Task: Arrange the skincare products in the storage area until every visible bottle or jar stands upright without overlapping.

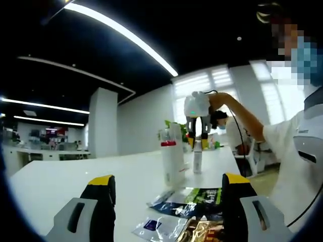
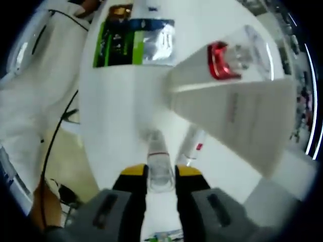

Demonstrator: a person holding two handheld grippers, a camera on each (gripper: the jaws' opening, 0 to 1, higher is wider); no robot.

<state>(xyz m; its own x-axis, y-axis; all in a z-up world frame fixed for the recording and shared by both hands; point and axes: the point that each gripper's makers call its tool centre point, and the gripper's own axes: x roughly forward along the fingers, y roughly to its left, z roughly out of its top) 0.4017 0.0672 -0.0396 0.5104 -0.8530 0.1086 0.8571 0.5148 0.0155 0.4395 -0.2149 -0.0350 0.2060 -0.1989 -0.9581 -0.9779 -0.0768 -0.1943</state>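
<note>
A small slim bottle (image 2: pixel 158 154) with a clear cap stands upright on the white table, and my right gripper (image 2: pixel 161 174) is shut on its top from above. In the left gripper view the same right gripper (image 1: pixel 197 141) hangs over that small bottle (image 1: pixel 198 162) at mid-table. Just left of it stands a tall white bottle (image 1: pixel 170 159) with a red collar and clear cap, also the tall white bottle (image 2: pixel 232 108) beside my right jaws. A thin white tube (image 2: pixel 194 145) sits at its foot. My left gripper (image 1: pixel 169 180) is open, low over the table.
Several foil sachets (image 1: pixel 189 199) lie flat on the table (image 1: pixel 60 179) between my left jaws, the same sachets (image 2: pixel 135 43) far from my right gripper. A person (image 1: pixel 295 146) stands at the table's right edge. A cable (image 2: pixel 58 126) hangs off the table side.
</note>
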